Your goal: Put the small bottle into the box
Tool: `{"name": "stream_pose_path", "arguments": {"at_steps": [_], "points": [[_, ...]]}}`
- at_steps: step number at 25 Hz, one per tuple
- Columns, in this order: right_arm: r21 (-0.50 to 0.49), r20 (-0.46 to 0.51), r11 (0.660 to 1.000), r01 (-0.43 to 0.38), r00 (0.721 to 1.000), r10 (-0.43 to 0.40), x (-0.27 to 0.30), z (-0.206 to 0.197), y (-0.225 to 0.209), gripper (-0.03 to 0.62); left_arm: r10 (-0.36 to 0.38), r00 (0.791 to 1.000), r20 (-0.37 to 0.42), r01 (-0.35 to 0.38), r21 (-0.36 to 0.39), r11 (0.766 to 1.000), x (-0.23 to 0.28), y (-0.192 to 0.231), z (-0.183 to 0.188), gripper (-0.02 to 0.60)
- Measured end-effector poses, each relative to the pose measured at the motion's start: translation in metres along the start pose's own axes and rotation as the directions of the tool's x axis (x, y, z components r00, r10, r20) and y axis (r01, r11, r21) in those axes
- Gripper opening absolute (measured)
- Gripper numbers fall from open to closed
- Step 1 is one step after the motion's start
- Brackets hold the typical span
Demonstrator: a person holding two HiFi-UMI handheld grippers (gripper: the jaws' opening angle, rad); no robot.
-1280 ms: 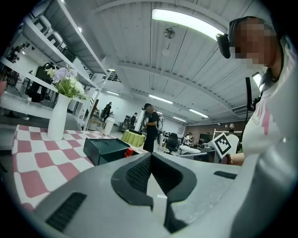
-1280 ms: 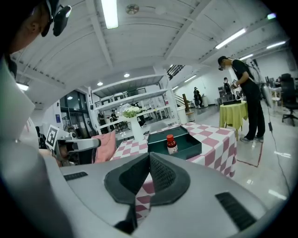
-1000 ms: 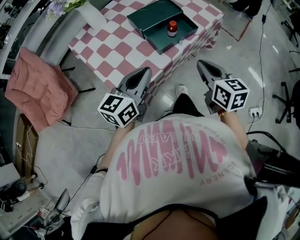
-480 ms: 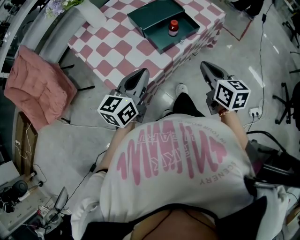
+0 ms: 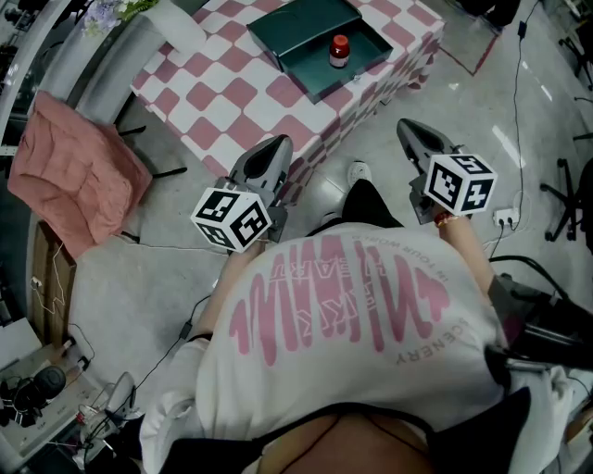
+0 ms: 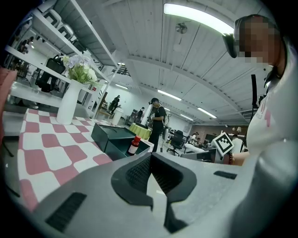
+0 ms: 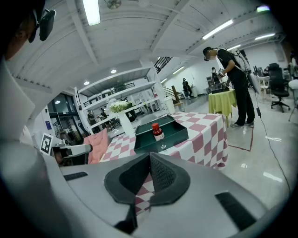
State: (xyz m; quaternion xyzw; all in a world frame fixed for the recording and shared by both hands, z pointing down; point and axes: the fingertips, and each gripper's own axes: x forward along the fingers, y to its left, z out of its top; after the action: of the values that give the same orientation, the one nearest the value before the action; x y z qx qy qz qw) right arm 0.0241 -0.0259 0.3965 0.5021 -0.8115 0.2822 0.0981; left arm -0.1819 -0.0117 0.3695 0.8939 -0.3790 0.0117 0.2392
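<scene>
At frame top, the small bottle (image 5: 340, 50) seems to be standing inside the box (image 5: 347, 76) already. I am holding the left gripper (image 6: 150, 155) and right gripper (image 7: 149, 154) clenched on nothing, well short of the table (image 5: 250, 102), and judging that no further move is needed.

We look steeply down over our white shirt (image 5: 343, 324) with its pink print. Ahead stands a table (image 5: 241, 102) under a pink-and-white checked cloth, and on it an open dark green box (image 5: 296, 28). The bottle (image 5: 340, 51), red-capped, stands upright inside, near the box's right wall. We hold both grippers side by side short of the box and well apart from it. The left gripper (image 5: 276, 146) is at the cloth's near edge, and the right gripper (image 5: 410, 130) is over the grey floor (image 5: 139, 287) beside the table's corner. Both look closed and empty. A pink padded cloth (image 5: 74, 171) lies at left.
</scene>
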Motion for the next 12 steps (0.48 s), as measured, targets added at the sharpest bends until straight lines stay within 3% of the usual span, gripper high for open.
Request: {"name": "stream_pose_path", "arguments": {"at_steps": [12], "points": [[0.013, -0.009, 1.0, 0.01, 1.0, -0.01, 0.0001, -0.0037, -0.0093, 0.006, 0.0, 1.0, -0.005, 0.0, -0.001, 1.0, 0.0071, 0.0028, -0.0021, 0.008]]}}
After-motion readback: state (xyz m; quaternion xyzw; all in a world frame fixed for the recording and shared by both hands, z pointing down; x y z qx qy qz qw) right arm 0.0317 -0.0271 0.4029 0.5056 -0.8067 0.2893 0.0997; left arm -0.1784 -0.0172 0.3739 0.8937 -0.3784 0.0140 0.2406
